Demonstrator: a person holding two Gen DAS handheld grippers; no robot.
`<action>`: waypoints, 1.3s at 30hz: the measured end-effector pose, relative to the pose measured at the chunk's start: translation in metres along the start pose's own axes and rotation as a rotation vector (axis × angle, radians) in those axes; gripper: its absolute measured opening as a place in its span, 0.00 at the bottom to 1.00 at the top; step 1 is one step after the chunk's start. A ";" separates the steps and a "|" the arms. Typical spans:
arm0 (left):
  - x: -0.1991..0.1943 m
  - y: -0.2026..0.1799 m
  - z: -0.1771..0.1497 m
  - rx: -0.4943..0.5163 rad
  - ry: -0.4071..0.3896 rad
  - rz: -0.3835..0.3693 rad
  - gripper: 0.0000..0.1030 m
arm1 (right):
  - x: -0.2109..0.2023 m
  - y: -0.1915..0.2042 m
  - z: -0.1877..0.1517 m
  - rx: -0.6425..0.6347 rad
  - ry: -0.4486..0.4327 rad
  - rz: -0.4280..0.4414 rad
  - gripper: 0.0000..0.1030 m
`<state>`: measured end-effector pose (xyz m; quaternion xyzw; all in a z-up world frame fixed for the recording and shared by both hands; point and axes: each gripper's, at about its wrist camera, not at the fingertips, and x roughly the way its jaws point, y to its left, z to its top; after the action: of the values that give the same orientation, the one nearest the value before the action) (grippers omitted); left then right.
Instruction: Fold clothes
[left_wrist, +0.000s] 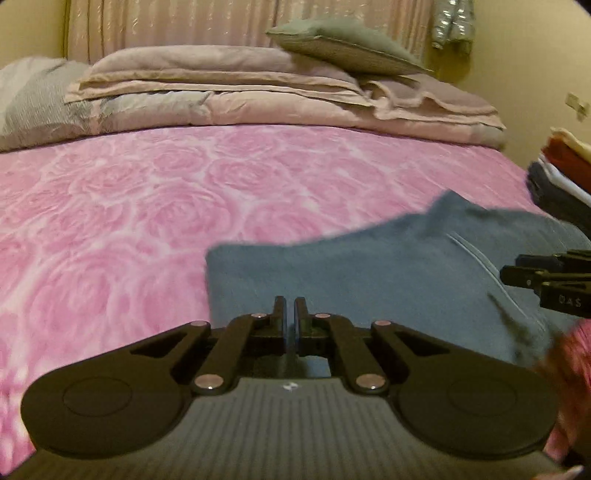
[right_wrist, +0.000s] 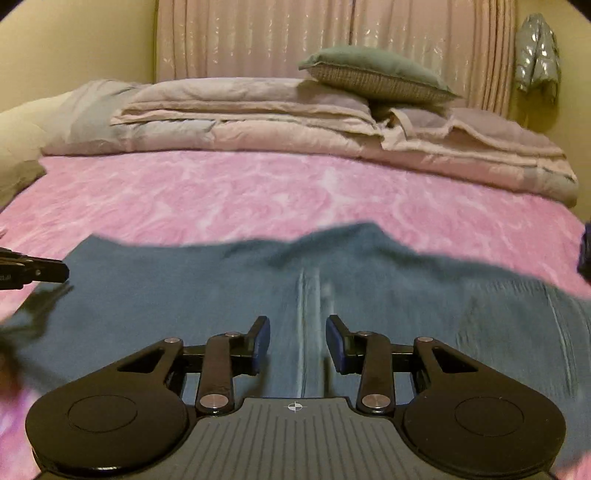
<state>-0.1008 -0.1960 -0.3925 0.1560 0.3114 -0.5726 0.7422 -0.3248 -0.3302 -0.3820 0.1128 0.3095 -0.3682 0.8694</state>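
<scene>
A blue-grey zip sweater (left_wrist: 388, 269) lies flat on the pink rose-pattern bed cover (left_wrist: 129, 206). In the right wrist view the sweater (right_wrist: 221, 295) fills the foreground, its pale zipper (right_wrist: 306, 317) running straight ahead. My left gripper (left_wrist: 290, 314) is shut just above the sweater's near left part; whether cloth is pinched I cannot tell. My right gripper (right_wrist: 297, 332) is open, its blue-padded fingers either side of the zipper. The right gripper's fingers (left_wrist: 546, 277) show at the right edge of the left wrist view, and the left gripper's tip (right_wrist: 44, 271) at the left edge of the right wrist view.
Folded pink quilts (left_wrist: 240, 96) and a green cushion (left_wrist: 343, 44) lie at the head of the bed, before a curtain (right_wrist: 332, 33). A stack of folded clothes (left_wrist: 565, 177) sits at the bed's right edge. A silver jacket (right_wrist: 535, 55) hangs on the wall.
</scene>
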 end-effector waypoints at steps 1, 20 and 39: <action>-0.008 -0.006 -0.009 0.001 0.005 -0.005 0.03 | -0.004 0.001 -0.007 -0.004 0.018 -0.003 0.36; -0.129 -0.091 -0.062 -0.115 0.094 0.249 0.23 | -0.146 -0.025 -0.064 0.210 0.041 -0.070 0.91; -0.226 -0.178 -0.066 0.009 -0.001 0.274 0.29 | -0.246 -0.025 -0.069 0.244 0.011 -0.138 0.95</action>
<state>-0.3222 -0.0397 -0.2755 0.2000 0.2843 -0.4674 0.8128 -0.5060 -0.1777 -0.2827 0.1982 0.2740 -0.4614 0.8202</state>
